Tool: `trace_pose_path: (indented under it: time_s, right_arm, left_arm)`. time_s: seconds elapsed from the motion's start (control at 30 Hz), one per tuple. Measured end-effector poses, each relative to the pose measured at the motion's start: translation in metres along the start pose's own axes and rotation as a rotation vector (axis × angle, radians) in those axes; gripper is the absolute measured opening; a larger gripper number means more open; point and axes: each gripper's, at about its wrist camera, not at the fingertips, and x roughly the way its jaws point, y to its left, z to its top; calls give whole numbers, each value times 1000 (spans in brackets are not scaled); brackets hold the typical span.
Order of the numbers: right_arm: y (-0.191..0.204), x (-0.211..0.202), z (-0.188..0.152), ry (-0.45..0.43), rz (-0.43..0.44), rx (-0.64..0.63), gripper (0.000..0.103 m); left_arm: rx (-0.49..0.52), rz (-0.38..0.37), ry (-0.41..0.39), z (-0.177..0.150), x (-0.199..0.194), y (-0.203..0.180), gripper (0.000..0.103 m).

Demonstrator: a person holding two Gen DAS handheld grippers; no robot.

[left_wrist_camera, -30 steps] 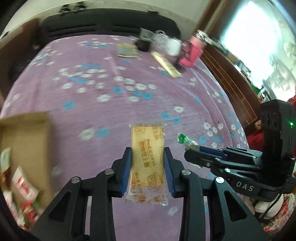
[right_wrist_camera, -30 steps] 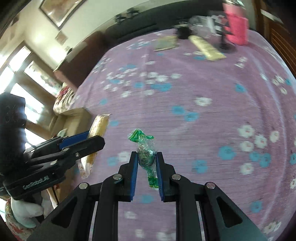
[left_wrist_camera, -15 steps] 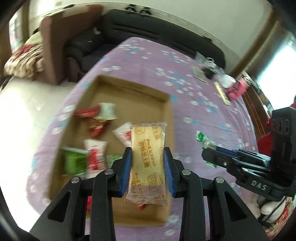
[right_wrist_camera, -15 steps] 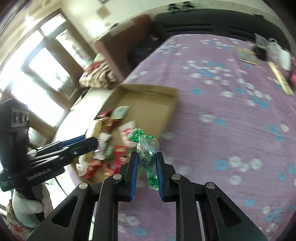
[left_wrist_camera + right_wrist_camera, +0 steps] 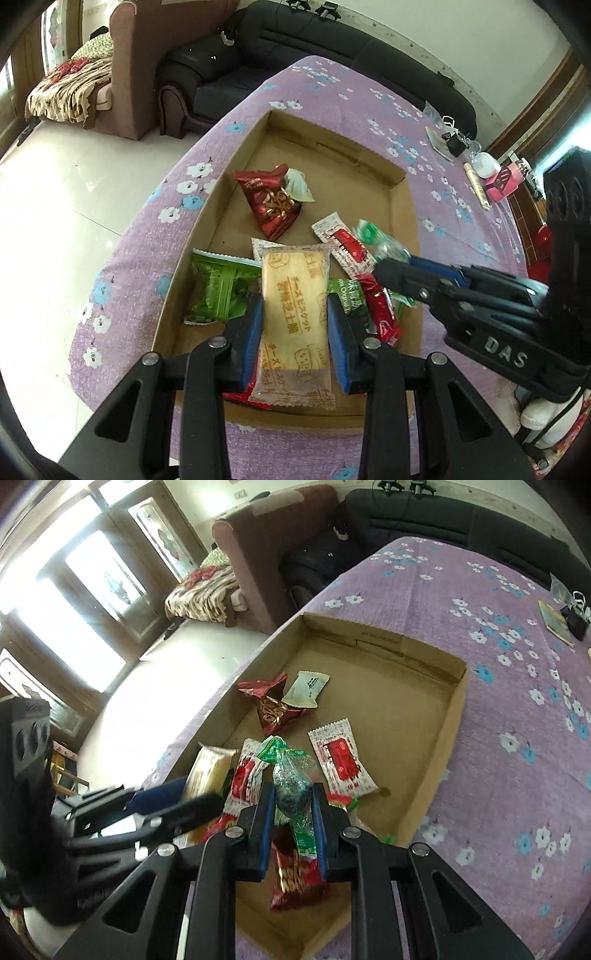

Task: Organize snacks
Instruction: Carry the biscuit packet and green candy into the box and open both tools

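Your left gripper [image 5: 294, 328] is pinching the yellow cracker packet [image 5: 293, 306] by its long edges, blue pads pressed to both sides, and it is hanging over the near end of the cardboard tray [image 5: 400, 206] on the purple flowered cloth [image 5: 332, 96]. That packet is looking light but brittle inside: flat, stiff, sealed in clear crinkly film with orange print and a small cheese drawing, so you are wanting to grip it at the edges, mid-length, not squeezing across the face, probably. Under it in the tray a green packet [image 5: 218, 291], a dark red bag [image 5: 271, 206] and a white-and-red sachet [image 5: 341, 243] are lying loose, some overlapping. Moving right, your right gripper [image 5: 293, 810] is closed on the green wrapped candy [image 5: 291, 786], jaws clamping the round middle while the twisted film tails are sticking out above and below. It is also hovering above the tray's near half, over more red wrappers [image 5: 295, 878]. The candy is likely hard and small, its film slippery, so you are best holding the lump, not the tails. Both items are reading as over the drop zone, release not yet done. Far end of the tray is showing bare cardboard.
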Motion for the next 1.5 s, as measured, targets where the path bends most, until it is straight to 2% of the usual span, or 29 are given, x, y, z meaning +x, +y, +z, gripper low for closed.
trace_pose_path:
  time_s: [0.27,0.5,0.9,1.3,1.5]
  right_arm:
    - [2,18,11,24,-35,3,17]
    - [3,32,15,44,-42,6,17]
    - [-1,49,19,73,-49,14,17]
    - [0,44,24,51,-37,11,20]
    - [3,34,26,20,-38,20,20]
  left_arm:
    - [1,10,10,1,9,3,36]
    - [15,51,21,4,19,5,36]
    - [29,61,39,6,30,7,37]
    - [14,46,43,9,29,7,47]
    - [26,41,25,10,19,1,60]
